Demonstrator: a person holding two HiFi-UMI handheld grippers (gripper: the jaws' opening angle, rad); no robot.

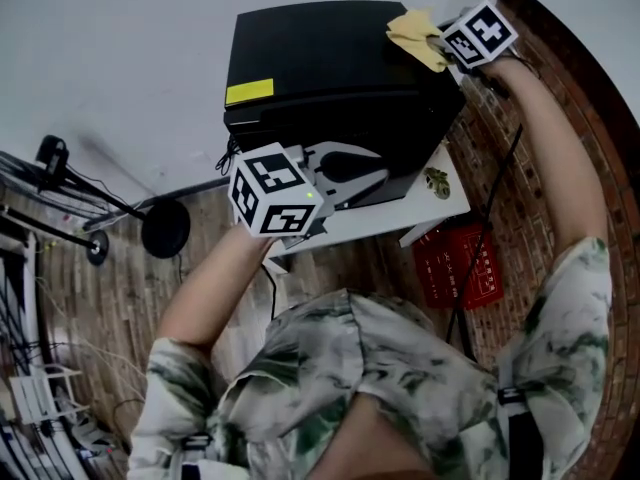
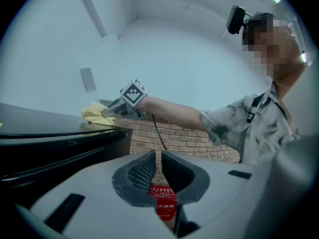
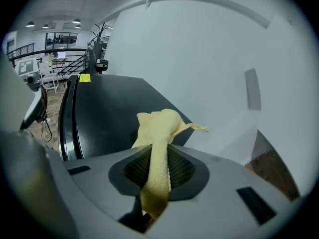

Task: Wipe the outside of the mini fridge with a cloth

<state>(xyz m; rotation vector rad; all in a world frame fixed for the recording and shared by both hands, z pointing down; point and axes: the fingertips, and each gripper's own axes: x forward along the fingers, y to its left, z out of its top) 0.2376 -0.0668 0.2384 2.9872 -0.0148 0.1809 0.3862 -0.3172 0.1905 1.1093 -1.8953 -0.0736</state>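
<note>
The black mini fridge (image 1: pixel 330 68) stands against a white wall, with a yellow sticker (image 1: pixel 249 92) on its top. A yellow cloth (image 1: pixel 418 36) lies on the far right corner of the fridge top, and my right gripper (image 1: pixel 445 44) is shut on it. In the right gripper view the cloth (image 3: pixel 158 133) runs between the jaws over the fridge top (image 3: pixel 109 113). My left gripper (image 1: pixel 383 174) hovers at the fridge's front, shut with only a slim gap and holding nothing. From the left gripper view I see the right gripper (image 2: pixel 107 112) and the cloth (image 2: pixel 95 113).
The fridge sits on a low white stand (image 1: pixel 445 206) that carries a small green object (image 1: pixel 437 181). A red crate (image 1: pixel 458 265) is on the brick floor to the right. A tripod with a round black base (image 1: pixel 165 228) and cables stand at the left.
</note>
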